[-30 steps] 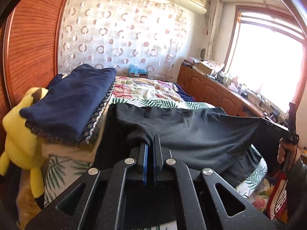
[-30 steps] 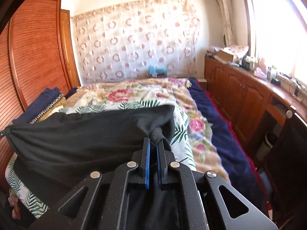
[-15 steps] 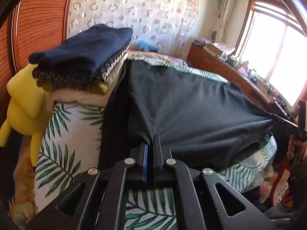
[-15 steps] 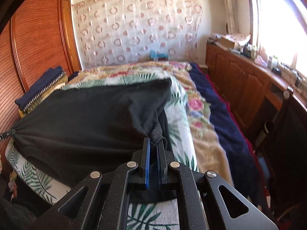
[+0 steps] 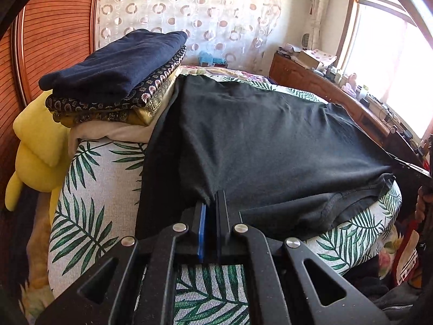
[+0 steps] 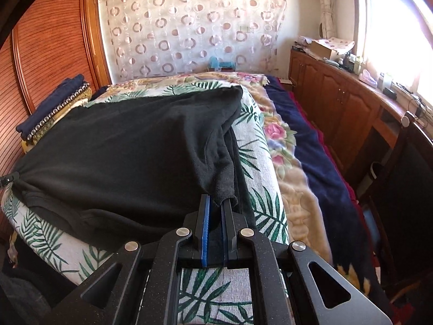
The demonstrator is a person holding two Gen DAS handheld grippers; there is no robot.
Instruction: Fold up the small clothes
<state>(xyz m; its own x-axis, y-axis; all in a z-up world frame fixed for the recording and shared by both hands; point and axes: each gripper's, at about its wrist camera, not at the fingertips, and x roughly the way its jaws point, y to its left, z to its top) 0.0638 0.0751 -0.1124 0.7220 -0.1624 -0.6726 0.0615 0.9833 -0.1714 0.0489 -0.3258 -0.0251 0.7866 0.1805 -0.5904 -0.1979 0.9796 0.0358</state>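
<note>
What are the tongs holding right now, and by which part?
Both tongs, left and right, hold the black garment by its two near corners; the right tongs' jaws are opening, cloth between them.

Right tongs (image 6: pixel 216 205), jaws opening, black garment (image 6: pixel 121 151) corner between the pads. Garment spread flat on leaf-print bed cover (image 6: pixel 259 162). Folded clothes stack (image 6: pixel 54 105) at far left by wooden wardrobe (image 6: pixel 48 54).

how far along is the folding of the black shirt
Done: a stack of folded clothes sits at the bed's left side. In hand: the black shirt lies spread flat on the bed, the left gripper shut on one corner, the right gripper at the other, its jaws opening. Left: every fold of this shirt; none shows yet.
</note>
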